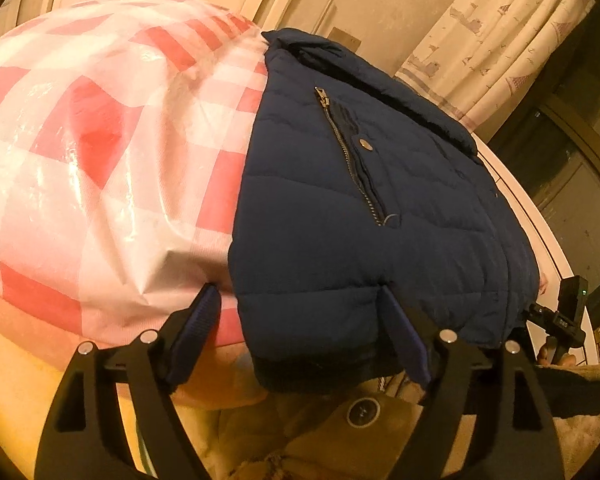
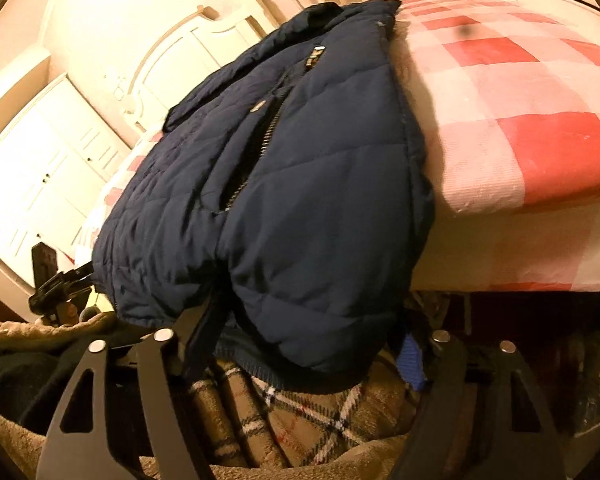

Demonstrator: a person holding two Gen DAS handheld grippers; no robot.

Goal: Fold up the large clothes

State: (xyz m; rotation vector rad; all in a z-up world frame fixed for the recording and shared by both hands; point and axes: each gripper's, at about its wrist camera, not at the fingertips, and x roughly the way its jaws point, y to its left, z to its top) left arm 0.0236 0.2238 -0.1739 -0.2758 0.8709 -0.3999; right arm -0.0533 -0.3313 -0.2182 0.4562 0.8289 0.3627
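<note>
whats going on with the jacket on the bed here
A person with a handheld gripper in each hand is working on a navy quilted jacket lying on a bed with a red and white checked cover. The jacket's hem hangs over the bed's near edge. The left gripper straddles one hem corner, one finger pressing into the fabric and the other beside the jacket, so no firm grip shows. The right gripper has the other end of the hem between its fingers.

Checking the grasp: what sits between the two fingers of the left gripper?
In the left wrist view, the hem corner of the navy jacket fills the gap between the left gripper fingers, overhanging the checked bed cover.
</note>
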